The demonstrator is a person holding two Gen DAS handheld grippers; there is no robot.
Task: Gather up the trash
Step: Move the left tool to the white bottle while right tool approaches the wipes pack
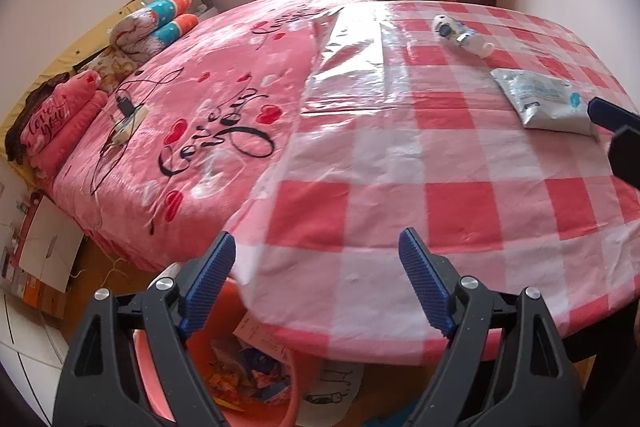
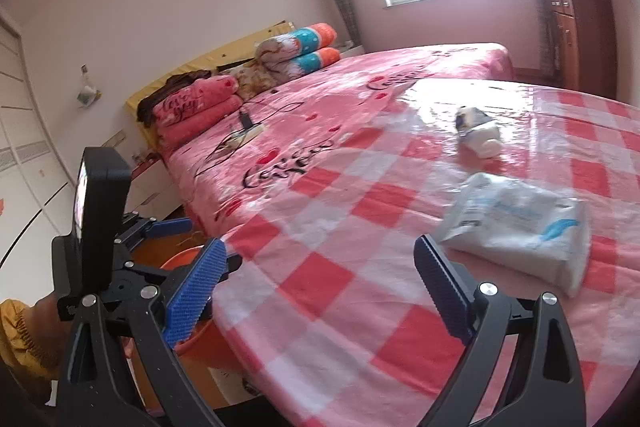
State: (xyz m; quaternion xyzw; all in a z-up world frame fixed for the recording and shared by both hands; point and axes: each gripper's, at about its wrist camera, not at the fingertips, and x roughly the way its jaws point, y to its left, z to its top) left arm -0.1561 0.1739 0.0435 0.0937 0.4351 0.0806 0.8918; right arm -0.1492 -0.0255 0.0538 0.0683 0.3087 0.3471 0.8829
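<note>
At the lower edge of the left wrist view, the left tool [image 1: 316,247] stands wide, its two ribbed blue pads holding nothing and touching nothing; between them lies the near rim of the bench with the glossy red-and-white checked plastic cloth [image 1: 400,163]. Below that rim, at the bottom centre of the frame, sits an orange plastic bin [image 1: 256,375] with coloured wrappers and paper inside, partly tucked under the bench edge.

At the bottom of the right wrist view, the right tool [image 2: 320,255] is likewise spread wide and empty, its pads apart over the checked cloth. Just beyond its right pad, toward the right of that frame, lies a flat white-and-blue soft plastic packet [image 2: 516,227], close to the pad but not between the pads. Farther back, in the upper right part of the cloth, lies a small white plastic bottle with a blue label [image 2: 478,133] on its side, well apart from both tools.

The cloth between the tools and these two items is bare. The bench's left side meets a bed with a pink blanket printed with hearts and black script [image 1: 208,99].

In the right wrist view the left tool appears at lower left, with a hand and a mustard-yellow sleeve [image 2: 20,339] behind it.
</note>
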